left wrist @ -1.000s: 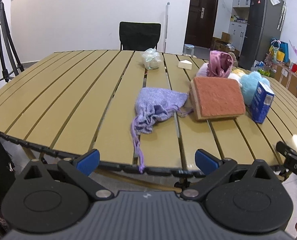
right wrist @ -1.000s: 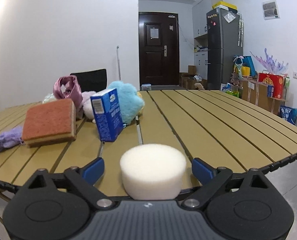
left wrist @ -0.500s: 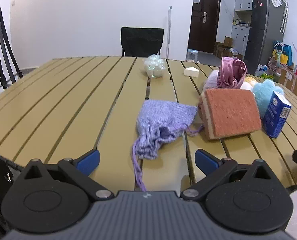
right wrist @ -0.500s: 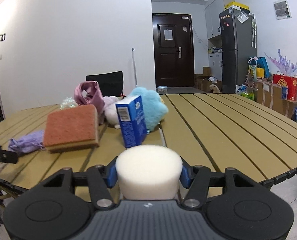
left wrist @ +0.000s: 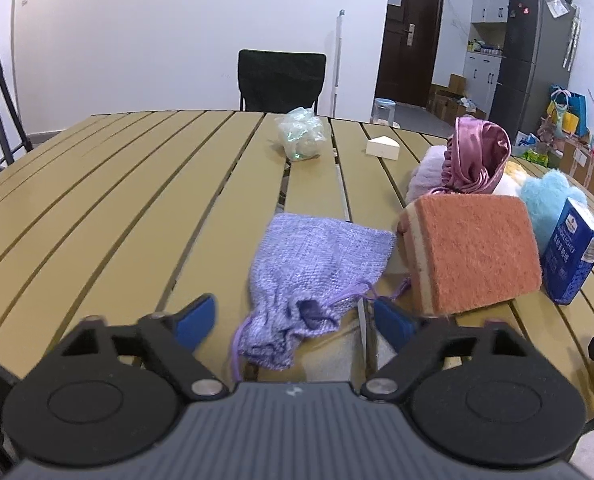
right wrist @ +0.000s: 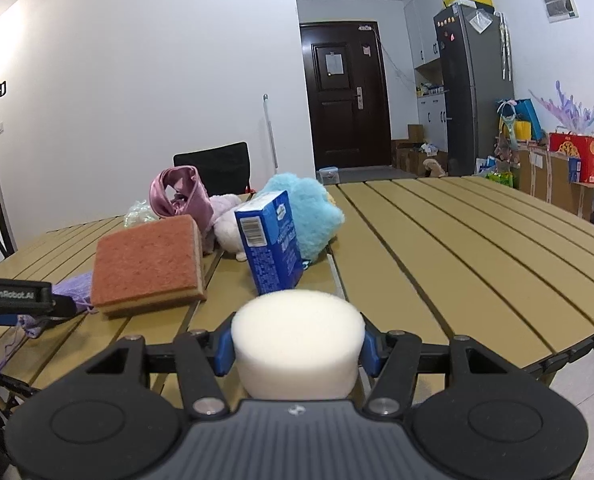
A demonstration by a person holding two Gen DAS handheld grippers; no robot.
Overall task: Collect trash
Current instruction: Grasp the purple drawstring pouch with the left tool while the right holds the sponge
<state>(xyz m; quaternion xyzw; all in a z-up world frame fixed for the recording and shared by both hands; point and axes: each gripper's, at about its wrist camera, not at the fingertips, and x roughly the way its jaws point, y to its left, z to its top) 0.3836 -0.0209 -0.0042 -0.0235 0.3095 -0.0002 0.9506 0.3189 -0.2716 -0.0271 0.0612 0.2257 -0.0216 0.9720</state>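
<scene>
So my right tool (right wrist: pixel 297 350) is clamped on a white foam puck (right wrist: pixel 297 350), pads pressing its sides, and it sits just over the near edge of the desk (right wrist: pixel 477 248). Foam like that weighs basically nothing and squishes, so I'd guess a light pinch around the middle is plenty; squeeze harder and it just deforms.

The left tool (left wrist: pixel 293 320) is the busy one. Its jaws are closing right now around the gathered neck of the purple drawstring pouch (left wrist: pixel 317 264), which lies flat on the desk just left of the big orange sponge (left wrist: pixel 473 252). The pads aren't on the cloth yet as far as I can see, there's daylight on both sides. The pouch looks like a limp knit thing, light and floppy, probably empty-ish. I'd take it by the bunched neck where the cord cinches it, since that's the thickest bit and won't slide out like the flat body would. The loose cord (left wrist: pixel 237 344) trails toward the desk edge and could snag in a slat gap.

Pose-wise, the left tool is angled down at the desk, low over the near edge, and the right points more shallowly across the desk toward the blue carton (right wrist: pixel 271 242).
</scene>
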